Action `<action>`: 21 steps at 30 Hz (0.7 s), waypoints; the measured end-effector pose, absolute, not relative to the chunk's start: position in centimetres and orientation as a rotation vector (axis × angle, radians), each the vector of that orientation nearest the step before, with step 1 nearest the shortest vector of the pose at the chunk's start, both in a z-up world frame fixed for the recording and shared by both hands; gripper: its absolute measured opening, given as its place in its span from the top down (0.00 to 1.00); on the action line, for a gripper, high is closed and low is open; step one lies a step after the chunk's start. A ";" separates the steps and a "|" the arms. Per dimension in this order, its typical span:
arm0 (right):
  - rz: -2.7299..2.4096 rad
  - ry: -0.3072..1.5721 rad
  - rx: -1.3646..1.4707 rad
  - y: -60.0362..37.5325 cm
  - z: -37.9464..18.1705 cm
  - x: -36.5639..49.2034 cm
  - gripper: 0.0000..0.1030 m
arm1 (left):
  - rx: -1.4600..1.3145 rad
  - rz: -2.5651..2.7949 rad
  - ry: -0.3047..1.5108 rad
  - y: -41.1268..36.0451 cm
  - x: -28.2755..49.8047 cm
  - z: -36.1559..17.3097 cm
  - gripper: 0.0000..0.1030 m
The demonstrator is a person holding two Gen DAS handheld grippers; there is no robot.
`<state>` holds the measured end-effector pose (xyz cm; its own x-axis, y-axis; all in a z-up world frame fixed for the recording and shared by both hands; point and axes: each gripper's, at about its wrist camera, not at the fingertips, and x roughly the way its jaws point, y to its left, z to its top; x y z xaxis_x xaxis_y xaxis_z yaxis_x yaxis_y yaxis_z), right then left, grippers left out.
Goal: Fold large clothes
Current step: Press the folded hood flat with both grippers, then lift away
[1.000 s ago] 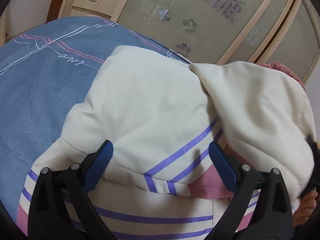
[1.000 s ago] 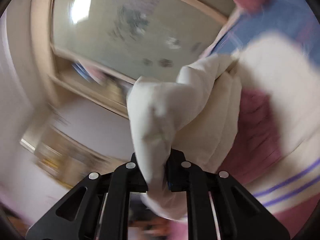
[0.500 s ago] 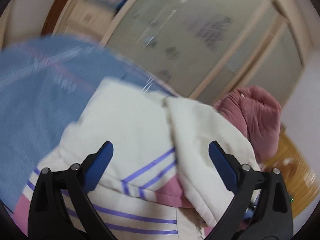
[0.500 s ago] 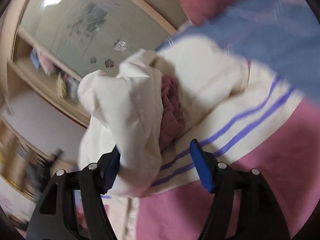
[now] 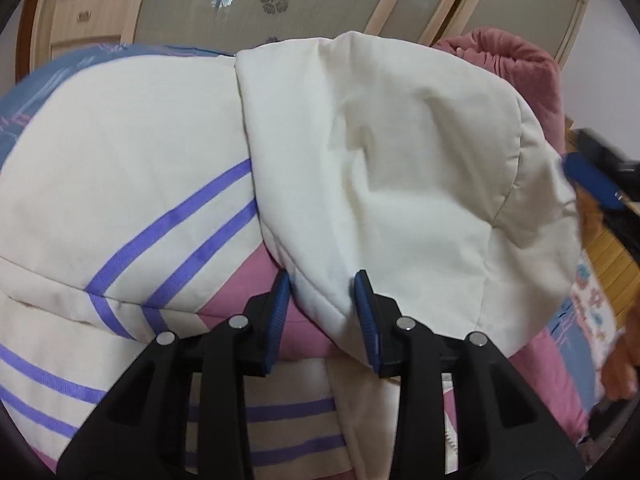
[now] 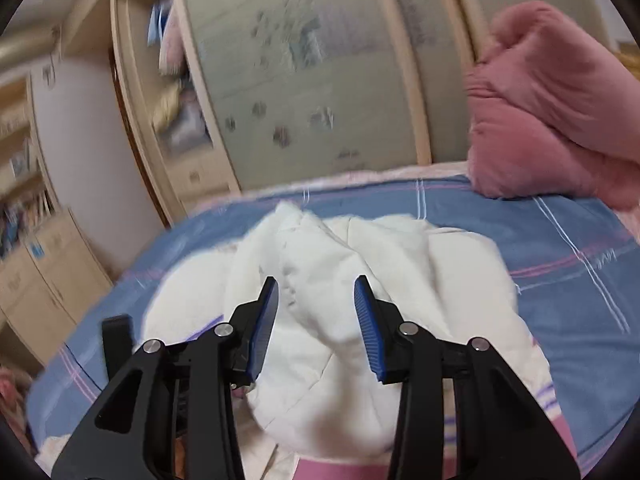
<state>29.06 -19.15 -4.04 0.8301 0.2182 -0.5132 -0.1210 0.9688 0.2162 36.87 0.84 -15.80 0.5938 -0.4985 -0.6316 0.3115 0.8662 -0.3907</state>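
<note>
Two hand-held grippers work on one large padded jacket, cream-white with purple stripes and pink panels [image 5: 132, 168], which lies on the blue plaid bedsheet [image 6: 560, 264] and fills the centre and lower part of both views.

In the left wrist view, the left gripper [image 5: 322, 316] has just been closing its jaws. A thick cream sleeve fold [image 5: 400, 168], laid across the jacket body from the upper centre down to the lower centre, now sits between its blue pads; the pads appear to press the lower edge of this fold, so I judge it is gripped.

In the right wrist view, the right gripper [image 6: 316, 320] has its jaws partly apart, just narrowing, and hovers above the bunched cream cloth in the centre of the frame; nothing is between its pads. A pink plush cushion [image 6: 552, 112] lies at the upper right.

The step seems to be the folding of the sleeve inward. The next move probably needs the left gripper to pull the fold flat over the body, while the right one takes a new edge.
</note>
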 end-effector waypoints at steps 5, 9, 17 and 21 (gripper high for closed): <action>-0.005 0.733 0.235 -22.4 -9.4 32.4 0.67 | -0.206 -0.472 0.808 0.5 36.6 -16.1 0.65; -0.028 0.761 0.233 -23.4 -12.9 32.9 0.70 | -0.164 -0.478 0.816 -0.4 36.6 -16.1 0.63; 0.094 0.589 0.277 -23.6 -8.9 27.3 0.57 | -0.104 -0.471 0.640 -1.0 34.3 -13.5 0.59; 0.105 0.648 0.224 -22.8 -8.7 26.3 0.57 | 0.004 -0.471 0.537 -2.7 32.4 -12.4 0.55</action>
